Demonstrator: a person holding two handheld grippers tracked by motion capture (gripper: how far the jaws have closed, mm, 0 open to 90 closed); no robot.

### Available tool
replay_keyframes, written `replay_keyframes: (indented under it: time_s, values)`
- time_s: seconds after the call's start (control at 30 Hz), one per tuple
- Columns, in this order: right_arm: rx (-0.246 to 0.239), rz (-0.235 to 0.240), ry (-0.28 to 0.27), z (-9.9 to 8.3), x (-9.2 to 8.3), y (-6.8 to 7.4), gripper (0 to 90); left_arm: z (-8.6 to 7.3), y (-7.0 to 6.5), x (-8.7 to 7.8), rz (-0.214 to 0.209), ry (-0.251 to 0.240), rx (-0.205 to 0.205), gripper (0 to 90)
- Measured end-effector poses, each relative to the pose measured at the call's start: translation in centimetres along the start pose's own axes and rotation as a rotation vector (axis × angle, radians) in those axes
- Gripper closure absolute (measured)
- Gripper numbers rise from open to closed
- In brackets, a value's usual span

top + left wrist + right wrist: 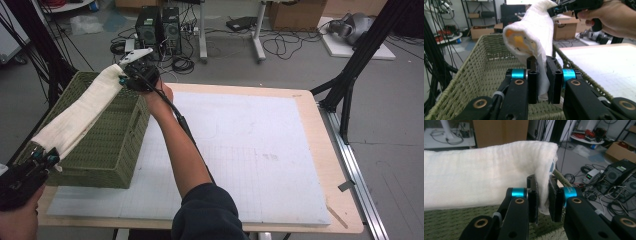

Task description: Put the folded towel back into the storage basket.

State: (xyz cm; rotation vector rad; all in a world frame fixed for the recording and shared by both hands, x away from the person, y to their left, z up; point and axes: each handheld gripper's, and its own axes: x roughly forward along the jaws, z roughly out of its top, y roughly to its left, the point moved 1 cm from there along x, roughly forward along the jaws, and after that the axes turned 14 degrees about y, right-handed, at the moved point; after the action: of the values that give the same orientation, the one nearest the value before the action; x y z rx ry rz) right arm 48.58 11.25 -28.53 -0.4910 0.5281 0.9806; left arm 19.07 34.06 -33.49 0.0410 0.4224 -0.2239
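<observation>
Left gripper (42,154): nearest the camera, at the near corner of the basket (115,150); its jaws are pinched tight on one end of the towel (80,112).
Right gripper (131,76): at the far corner of the basket, jaws likewise clamped on the towel's other end.
Towel: white, folded into a long band with a yellow patch showing in its open end (517,41); it hangs stretched between the two grippers, above the basket's open top, not yet inside.
Basket: green woven, at the left edge of the white mat (240,150); what its floor holds I cannot tell.
Done: towel folded, lifted and carried over the basket.
Left: probably lowering it in and letting go at both ends.
</observation>
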Motion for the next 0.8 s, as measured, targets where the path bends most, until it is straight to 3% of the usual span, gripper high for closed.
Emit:
replay_keyframes:
  time_s: [0.03, 0.07, 0.1, 0.13, 0.17, 0.3, 0.53, 0.8]
  values:
    - [-0.003, -0.019, 0.007, 0.1, 0.3, 0.2, 80.2, 0.0, 0.1, 0.1, 0.02, 0.008, -0.014, 73.1]
    - [0.002, -0.043, 0.012, 0.1, 0.5, 0.3, 76.9, 0.0, 0.2, 0.0, 0.041, 0.008, -0.034, 58.9]
    - [0.005, -0.057, 0.018, 0.0, 0.7, 0.3, 67.7, 0.0, 0.4, -0.1, 0.073, 0.006, -0.055, 44.6]
    - [0.019, -0.067, 0.023, -0.1, 0.9, 0.3, 60.4, 0.0, 0.4, -0.4, 0.095, -0.003, -0.061, 35.7]
    - [0.035, -0.068, 0.026, -0.2, 1.0, 0.3, 56.7, 0.1, 0.5, -0.7, 0.111, -0.017, -0.052, 33.0]
    - [0.053, -0.042, 0.018, -0.3, 0.0, -0.2, 51.9, 0.9, 0.3, -1.3, 0.102, -0.046, -0.036, 32.0]
    - [0.041, -0.019, 0.004, -0.9, -3.2, -1.1, 48.0, 1.6, -1.0, -1.1, 0.037, -0.069, -0.016, 31.7]
    - [0.054, 0.038, -0.004, -3.4, -7.3, -2.2, 36.0, 2.3, -3.3, 0.1, -0.095, -0.077, -0.032, 17.2]
